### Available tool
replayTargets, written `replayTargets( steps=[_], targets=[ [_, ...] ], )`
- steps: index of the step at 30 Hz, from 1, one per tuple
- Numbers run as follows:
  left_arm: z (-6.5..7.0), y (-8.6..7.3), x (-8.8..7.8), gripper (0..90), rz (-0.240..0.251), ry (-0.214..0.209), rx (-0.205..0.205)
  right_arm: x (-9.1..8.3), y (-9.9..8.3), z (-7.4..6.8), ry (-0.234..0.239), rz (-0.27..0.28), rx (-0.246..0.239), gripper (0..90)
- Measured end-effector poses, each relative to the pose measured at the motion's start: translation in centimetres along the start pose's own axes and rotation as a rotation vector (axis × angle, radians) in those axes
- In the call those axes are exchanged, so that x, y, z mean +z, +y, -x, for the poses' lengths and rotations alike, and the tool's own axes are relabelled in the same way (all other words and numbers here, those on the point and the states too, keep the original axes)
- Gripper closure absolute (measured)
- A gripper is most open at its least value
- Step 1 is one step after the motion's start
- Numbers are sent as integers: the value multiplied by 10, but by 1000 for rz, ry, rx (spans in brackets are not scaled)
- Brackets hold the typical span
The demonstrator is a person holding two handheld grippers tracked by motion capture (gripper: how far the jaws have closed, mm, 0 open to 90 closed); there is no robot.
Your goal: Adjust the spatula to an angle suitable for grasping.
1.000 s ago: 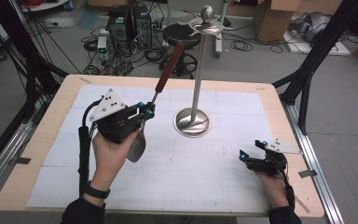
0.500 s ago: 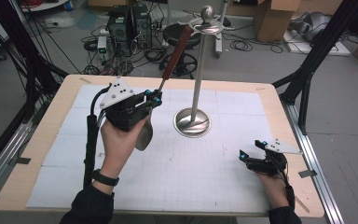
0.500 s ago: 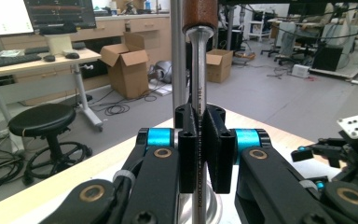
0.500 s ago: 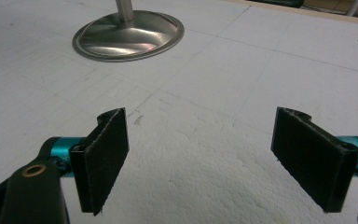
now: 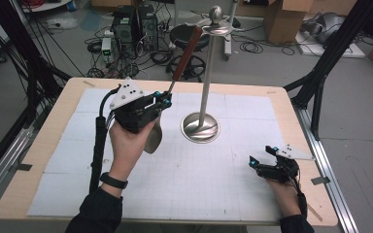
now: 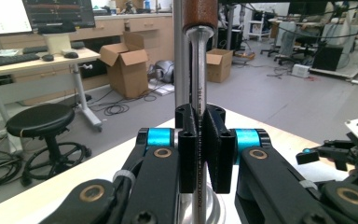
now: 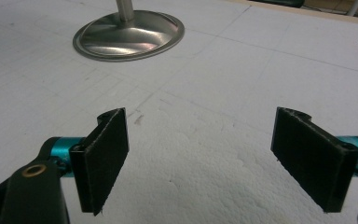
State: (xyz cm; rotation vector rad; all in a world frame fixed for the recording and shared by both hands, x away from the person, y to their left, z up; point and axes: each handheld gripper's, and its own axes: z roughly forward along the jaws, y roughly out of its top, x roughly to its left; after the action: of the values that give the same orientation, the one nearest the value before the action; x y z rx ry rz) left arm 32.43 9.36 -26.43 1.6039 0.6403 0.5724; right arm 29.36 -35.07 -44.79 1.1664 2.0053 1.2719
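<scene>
1 spoon (image 5: 175, 82), 1 stand (image 5: 201, 127), 2 grippers

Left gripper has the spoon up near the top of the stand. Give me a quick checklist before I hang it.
1. Left gripper grip on the spoon's metal shank: ok, jaws shut on it.
2. Wooden handle close to the stand's top disc: ok.
3. Hanging hole or hook on the handle: cannot tell.
4. Stand base flat on the mat: ok.
5. Right gripper out of the way: ok, open, low on the mat, empty.

The spoon's wooden handle (image 6: 200, 14) and the stand's pole (image 6: 181, 51) are cut off above.
</scene>
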Motion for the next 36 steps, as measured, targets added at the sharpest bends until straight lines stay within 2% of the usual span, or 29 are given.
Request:
replayTargets(
  steps=[10, 21, 23, 36],
  targets=[
    [-2, -2, 11, 842, -3, 22, 17, 0, 0, 0, 1, -1, 2, 181],
    [-2, -5, 30, 841, 31, 56, 39, 0, 0, 0, 3, -2, -5, 183],
    [-2, -7, 33, 841, 25, 70, 52, 0, 0, -1, 3, -4, -3, 183],
    [-2, -14, 48, 840, 0, 95, 63, 0, 0, 0, 4, -4, -3, 183]
  ],
)
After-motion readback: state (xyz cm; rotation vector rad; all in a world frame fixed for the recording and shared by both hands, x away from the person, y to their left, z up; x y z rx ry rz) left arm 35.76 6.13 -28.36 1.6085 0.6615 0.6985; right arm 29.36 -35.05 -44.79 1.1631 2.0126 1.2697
